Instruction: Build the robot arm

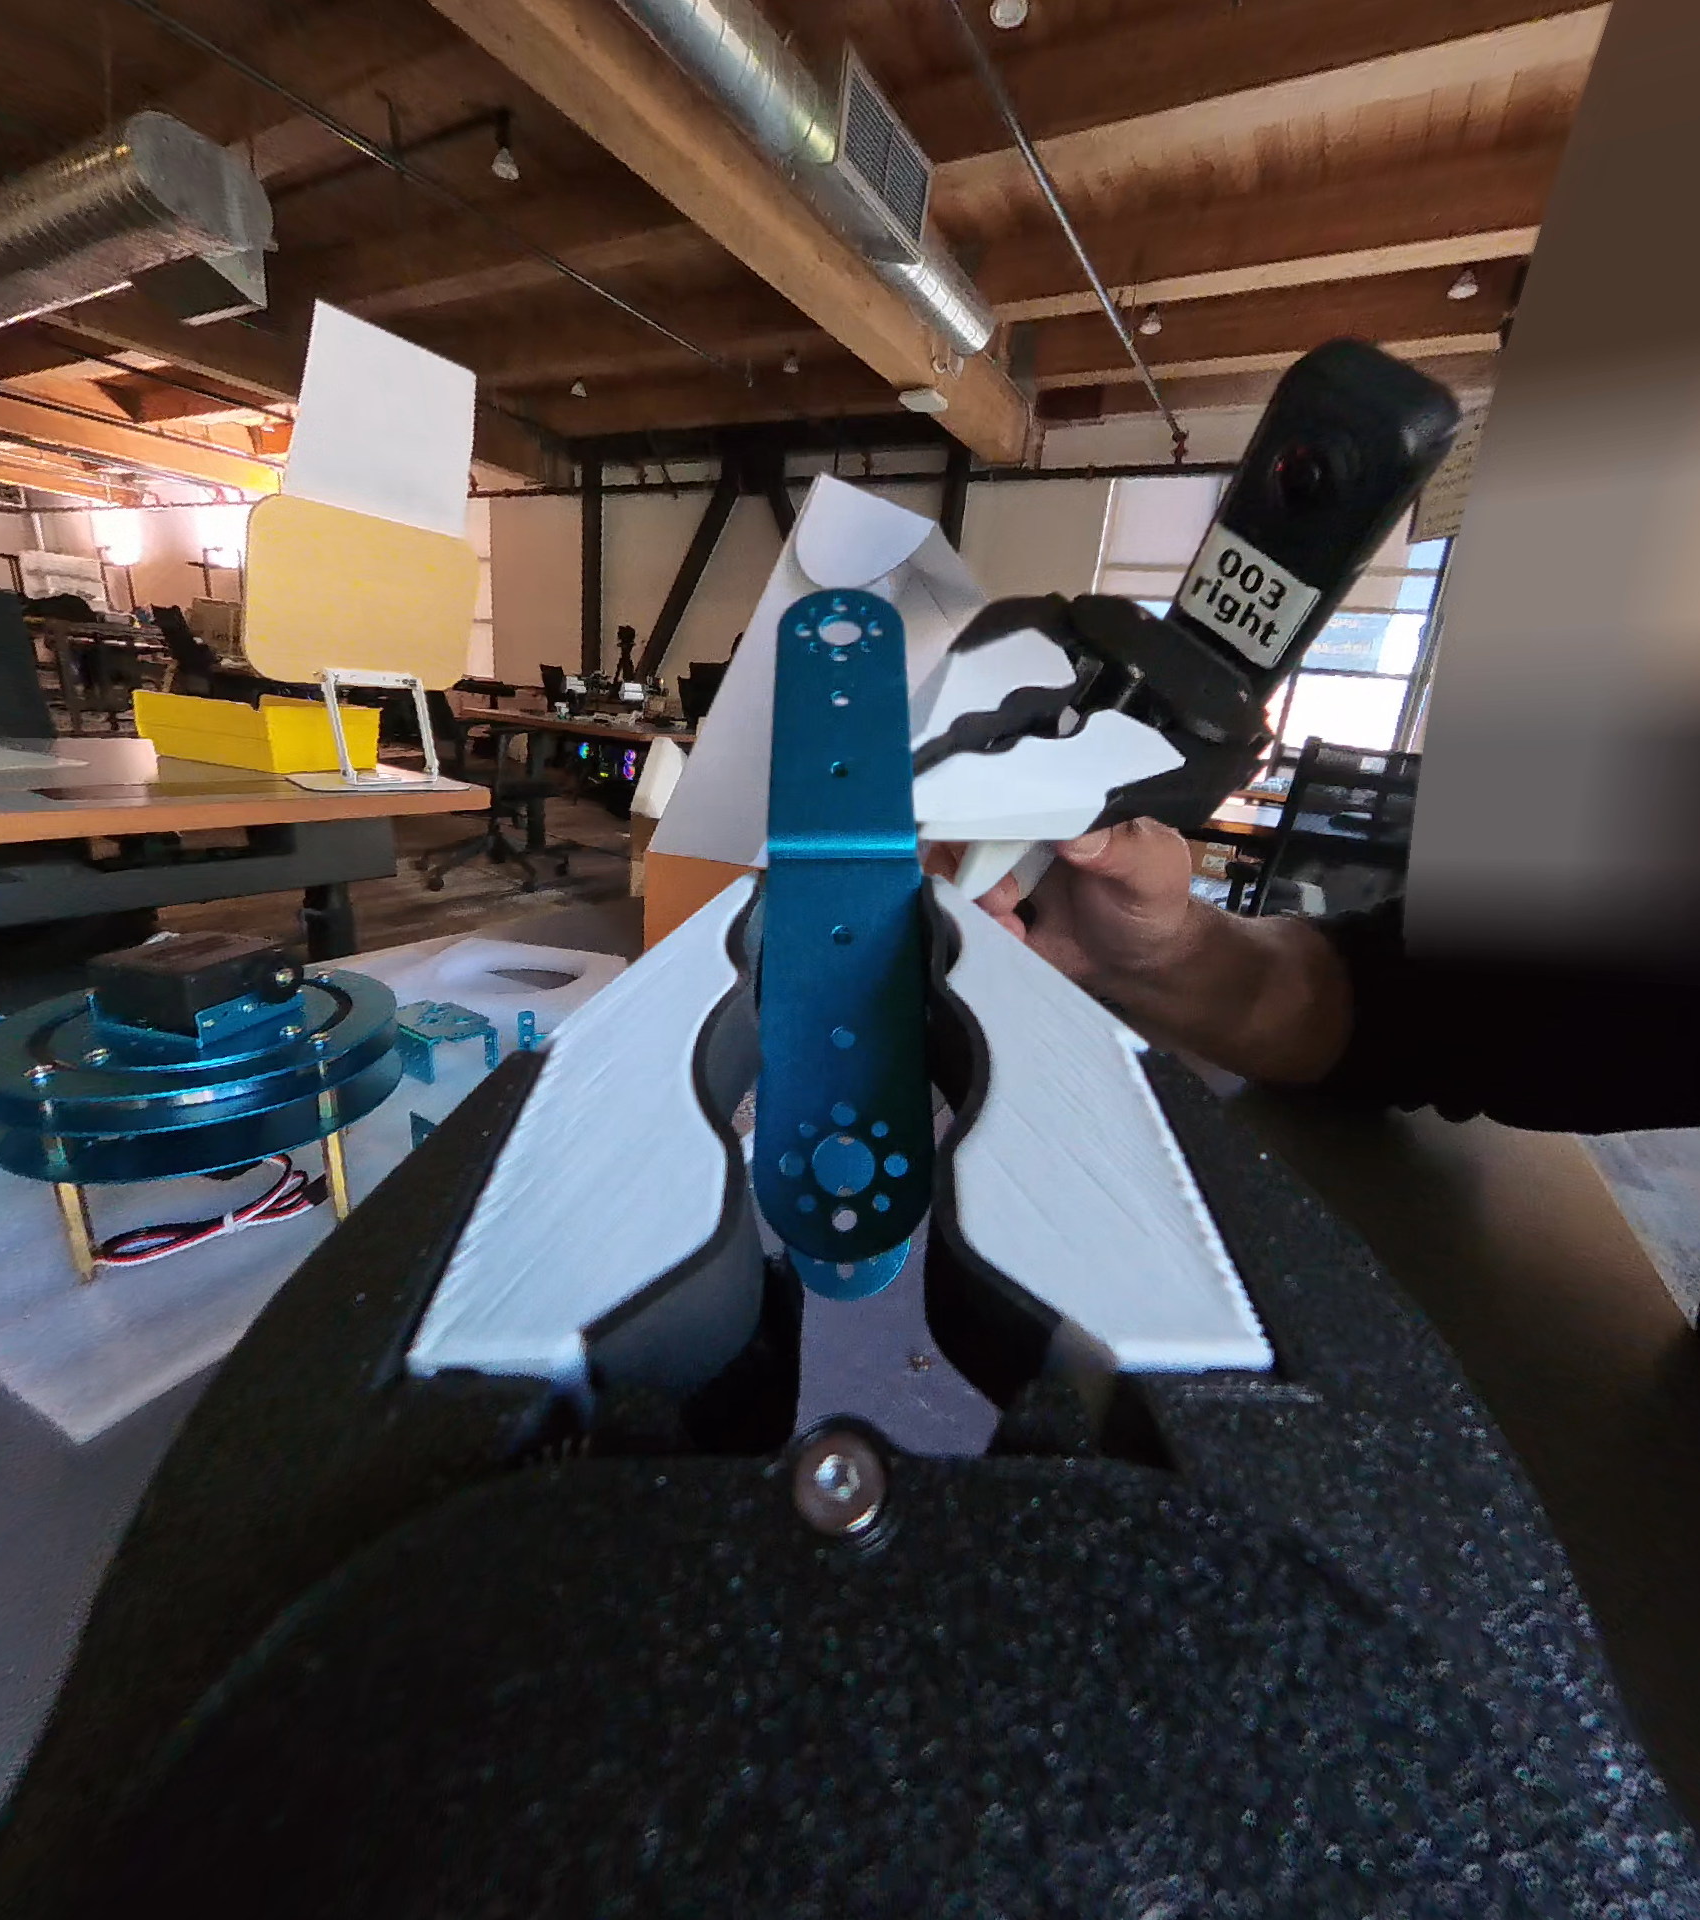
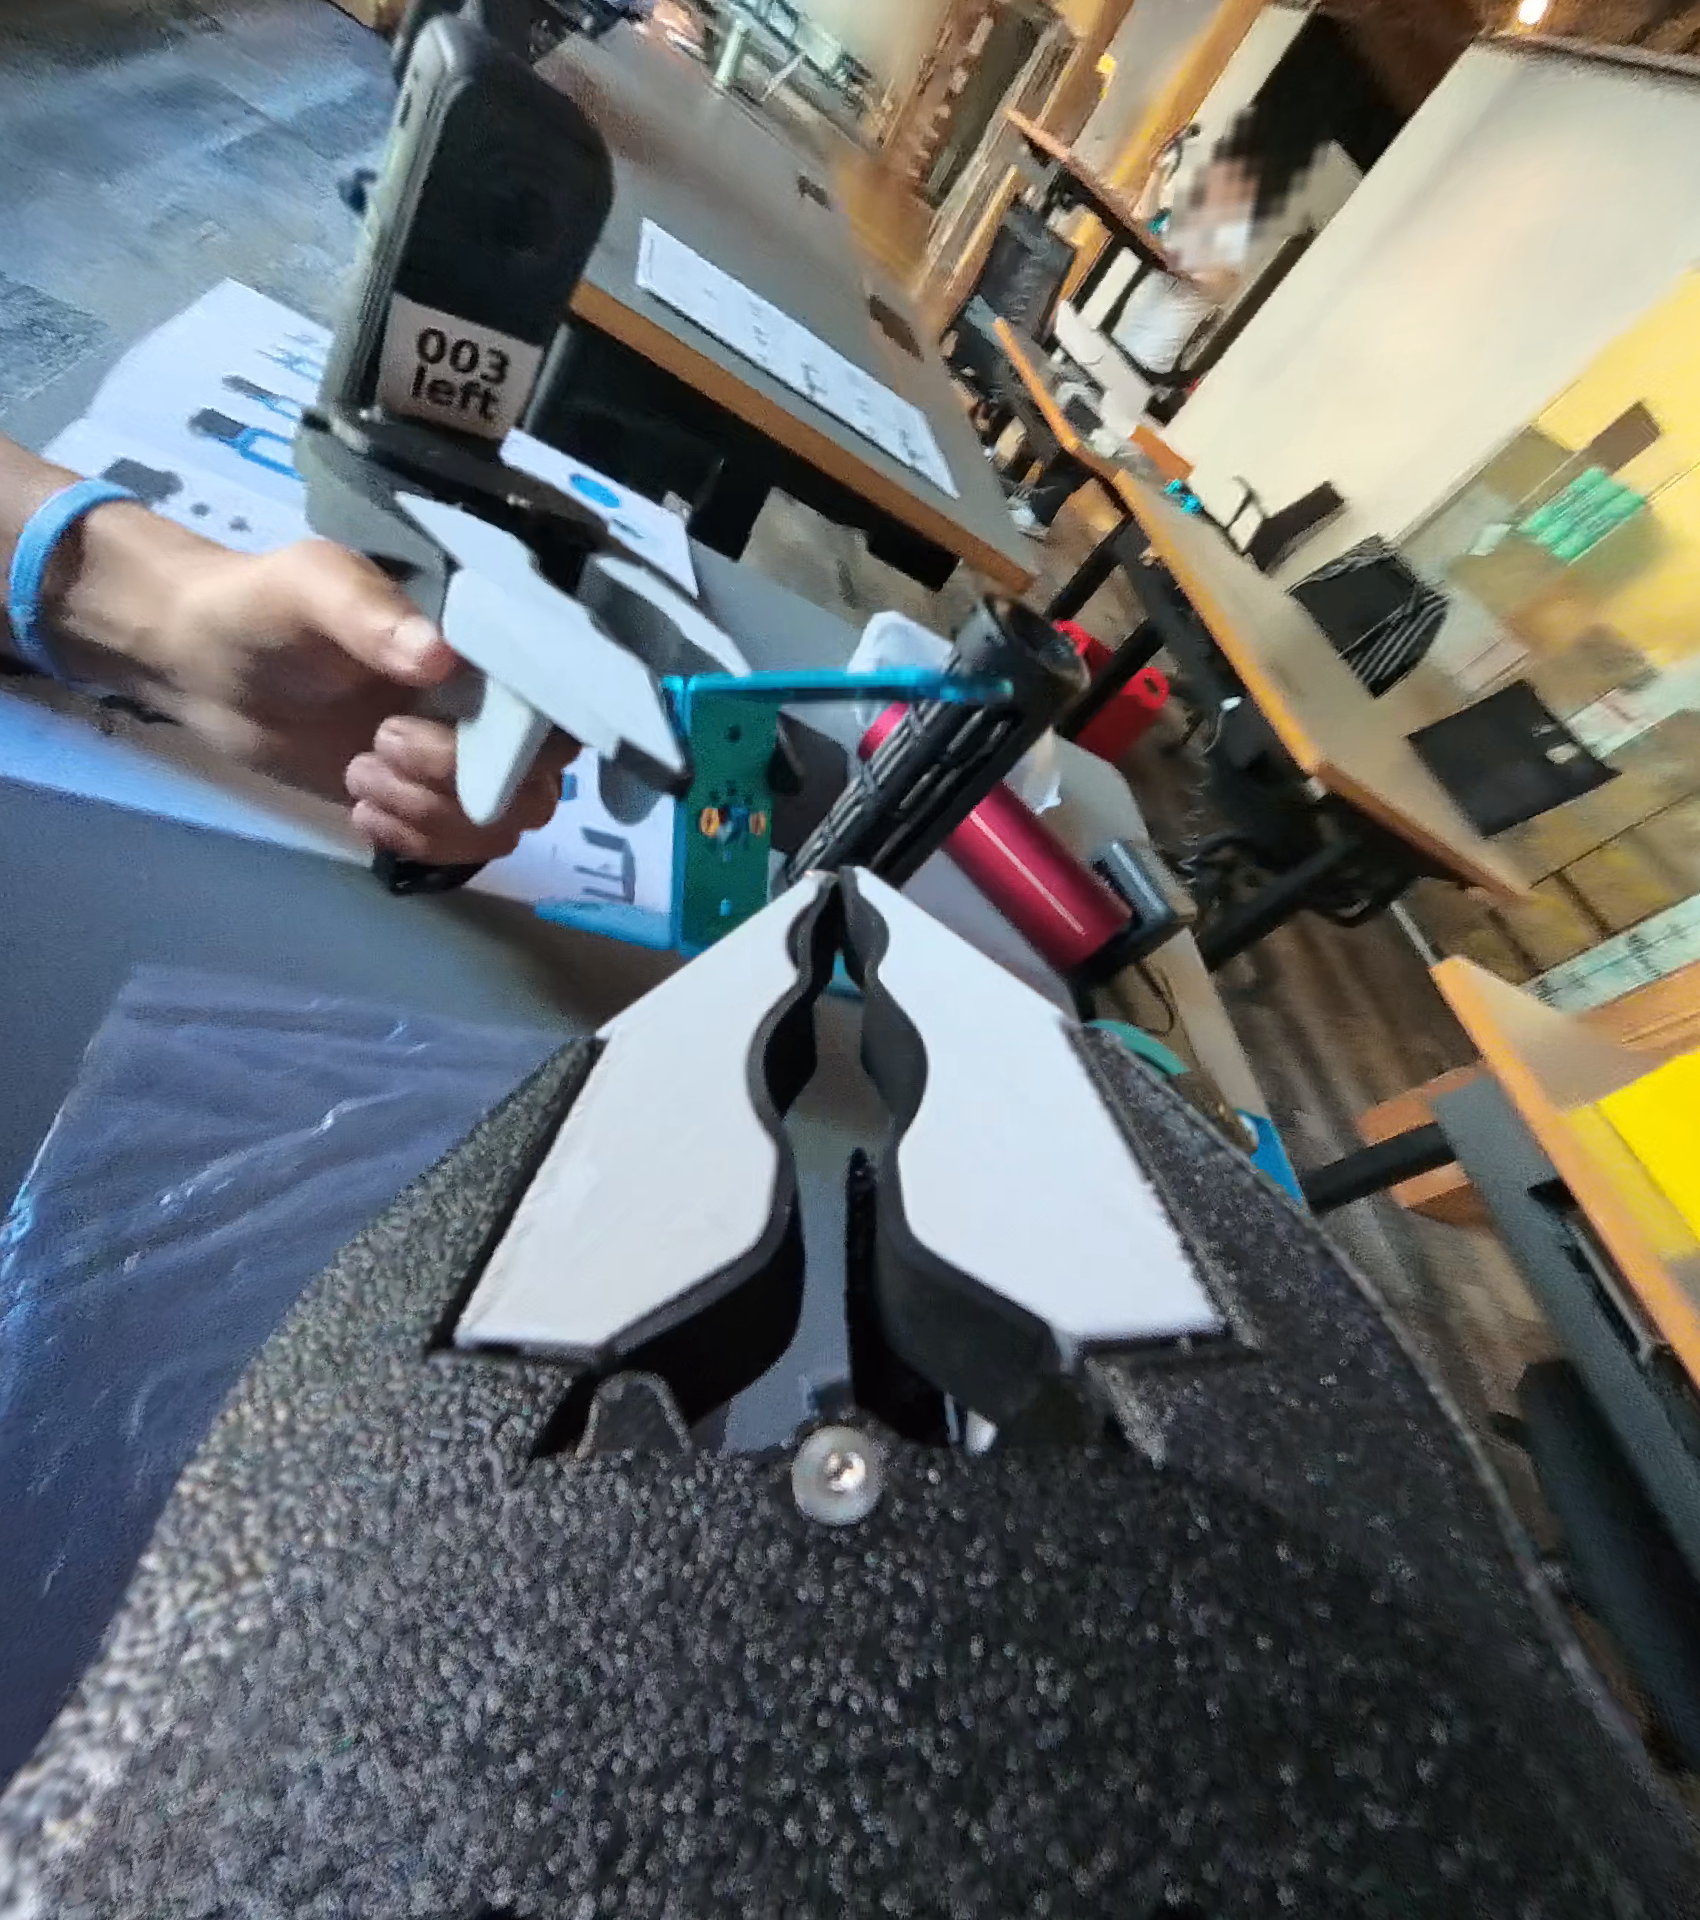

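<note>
My left gripper (image 1: 841, 894) is shut on a long blue metal bracket (image 1: 841, 1039) with rows of holes, held upright above the table. In the right wrist view the left gripper (image 2: 659, 753) holds the same bracket (image 2: 721, 831) by its bent end. My right gripper (image 2: 838, 883) has its tips together just below the bracket. A thin dark thing (image 2: 861, 1247) sits in the gap between its pads; I cannot tell what it is. In the left wrist view the right gripper (image 1: 919, 774) reaches in from the right, with its tips at the bracket's edge.
A round blue turntable base with a black servo (image 1: 181, 1070) stands on a white foam sheet (image 1: 15, 1299) at left, with small blue brackets (image 1: 446, 1039) beside it. A black ribbed handle (image 2: 929, 748), a red cylinder (image 2: 1012, 862), a clear plastic bag (image 2: 202, 1195) and a printed sheet (image 2: 202, 416) lie near. The grippers are tip to tip, or close to it.
</note>
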Demonstrator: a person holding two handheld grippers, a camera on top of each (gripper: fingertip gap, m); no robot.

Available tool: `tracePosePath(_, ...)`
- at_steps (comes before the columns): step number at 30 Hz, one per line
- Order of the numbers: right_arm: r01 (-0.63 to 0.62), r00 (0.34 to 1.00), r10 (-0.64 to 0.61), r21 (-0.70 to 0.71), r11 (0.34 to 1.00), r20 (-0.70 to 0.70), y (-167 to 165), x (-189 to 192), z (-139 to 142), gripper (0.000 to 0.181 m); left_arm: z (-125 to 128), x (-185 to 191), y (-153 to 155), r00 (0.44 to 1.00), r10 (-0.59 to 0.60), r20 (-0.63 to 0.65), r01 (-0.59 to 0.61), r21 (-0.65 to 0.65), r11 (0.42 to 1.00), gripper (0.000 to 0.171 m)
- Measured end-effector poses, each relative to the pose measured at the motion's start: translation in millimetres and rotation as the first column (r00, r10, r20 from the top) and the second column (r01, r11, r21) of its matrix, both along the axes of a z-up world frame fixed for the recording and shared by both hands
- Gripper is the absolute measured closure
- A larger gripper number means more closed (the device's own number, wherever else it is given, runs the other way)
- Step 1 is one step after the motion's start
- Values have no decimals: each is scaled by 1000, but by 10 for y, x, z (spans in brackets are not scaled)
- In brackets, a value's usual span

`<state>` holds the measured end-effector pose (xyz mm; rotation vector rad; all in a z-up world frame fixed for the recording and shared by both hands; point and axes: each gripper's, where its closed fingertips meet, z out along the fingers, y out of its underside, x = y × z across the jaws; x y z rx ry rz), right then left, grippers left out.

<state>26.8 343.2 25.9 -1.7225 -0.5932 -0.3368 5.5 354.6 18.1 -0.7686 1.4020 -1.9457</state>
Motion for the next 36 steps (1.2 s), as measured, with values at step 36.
tracePosePath(36, -35, 999, 37, -132, 991, 17, 181, -204, -230, 181, -142, 27, -36, 999, 32, -37, -28, 114, 993, 146)
